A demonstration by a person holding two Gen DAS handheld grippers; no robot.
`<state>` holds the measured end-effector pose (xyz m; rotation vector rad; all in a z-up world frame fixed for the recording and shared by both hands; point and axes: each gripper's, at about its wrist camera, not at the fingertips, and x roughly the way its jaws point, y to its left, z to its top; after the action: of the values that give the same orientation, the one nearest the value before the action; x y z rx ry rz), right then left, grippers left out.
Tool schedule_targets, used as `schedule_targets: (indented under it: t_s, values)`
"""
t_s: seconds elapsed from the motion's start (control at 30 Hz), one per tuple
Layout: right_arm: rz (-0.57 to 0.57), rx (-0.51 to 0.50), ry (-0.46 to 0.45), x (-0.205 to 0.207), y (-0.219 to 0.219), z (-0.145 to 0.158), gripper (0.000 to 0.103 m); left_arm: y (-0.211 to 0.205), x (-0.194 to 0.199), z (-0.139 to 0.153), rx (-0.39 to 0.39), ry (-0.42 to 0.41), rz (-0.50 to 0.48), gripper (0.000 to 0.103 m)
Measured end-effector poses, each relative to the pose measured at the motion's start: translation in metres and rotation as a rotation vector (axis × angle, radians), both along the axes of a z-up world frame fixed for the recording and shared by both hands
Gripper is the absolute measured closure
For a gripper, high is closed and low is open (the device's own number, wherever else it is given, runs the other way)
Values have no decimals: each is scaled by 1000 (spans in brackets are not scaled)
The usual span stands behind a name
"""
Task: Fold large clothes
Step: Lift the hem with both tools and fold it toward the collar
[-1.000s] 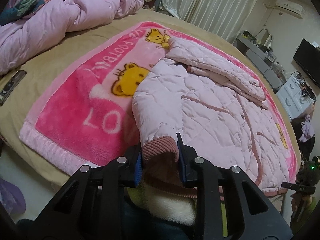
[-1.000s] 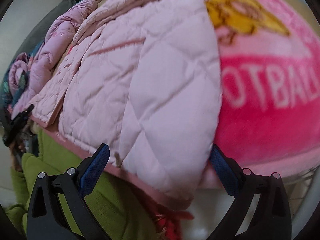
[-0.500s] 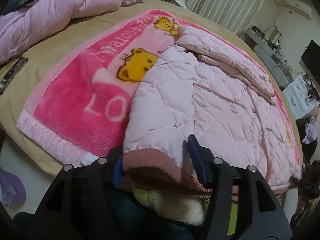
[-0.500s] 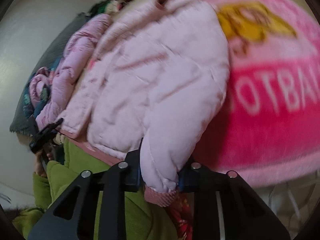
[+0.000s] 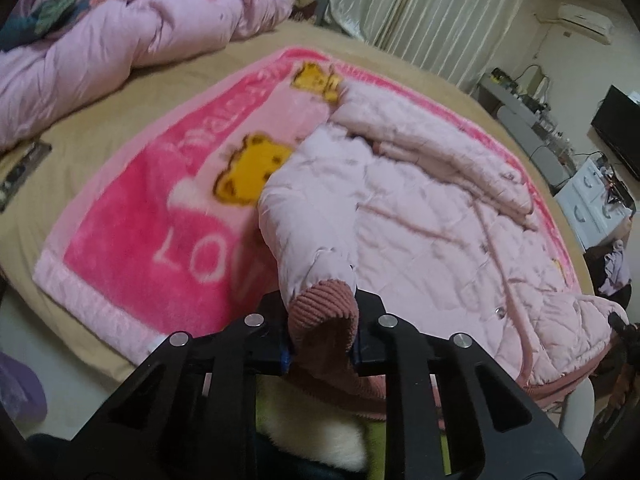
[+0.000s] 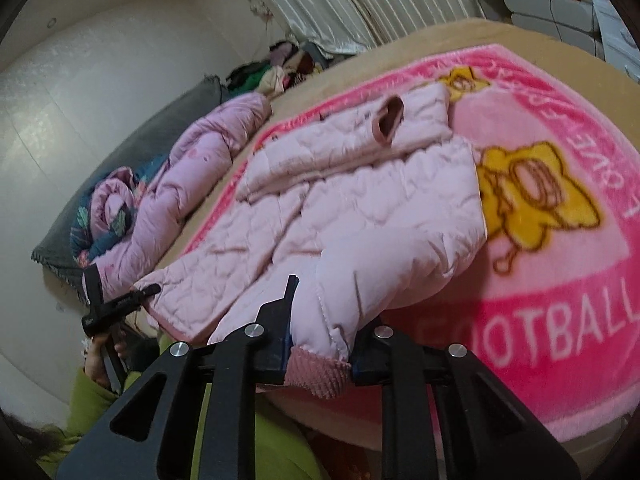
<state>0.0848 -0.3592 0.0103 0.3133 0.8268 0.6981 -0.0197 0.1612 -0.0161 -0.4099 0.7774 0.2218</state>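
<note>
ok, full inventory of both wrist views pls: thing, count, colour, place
quilted jacket: 1, pale pink with darker ribbed cuffs, spread on the blanket, one sleeve folded across the top
blanket: 1, hot pink with yellow bears and white letters, flat on the bed
bed sheet: 1, tan, under the blanket
duvet: 1, lilac-pink, bunched at the far side of the bed
curtains: pale, far wall
air conditioner: 1, white, high on the wall
TV: 1, black, right edge
left gripper: black, shut on a jacket cuff
right gripper: black, jaws just closed on the other sleeve near its cuff
sleeve: green, the person's, lower left of the right view
</note>
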Motion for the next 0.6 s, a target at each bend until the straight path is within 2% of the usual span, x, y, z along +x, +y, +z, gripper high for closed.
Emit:
schedule_targets:
  t_s: [0.27, 0.6]
  values:
    - [-22, 35, -73, 13, 2, 21, 85, -6, 16, 32, 38, -59, -8, 91]
    - [-77, 52, -136, 33, 6, 35, 86, -14, 40, 60, 82, -84, -22, 91]
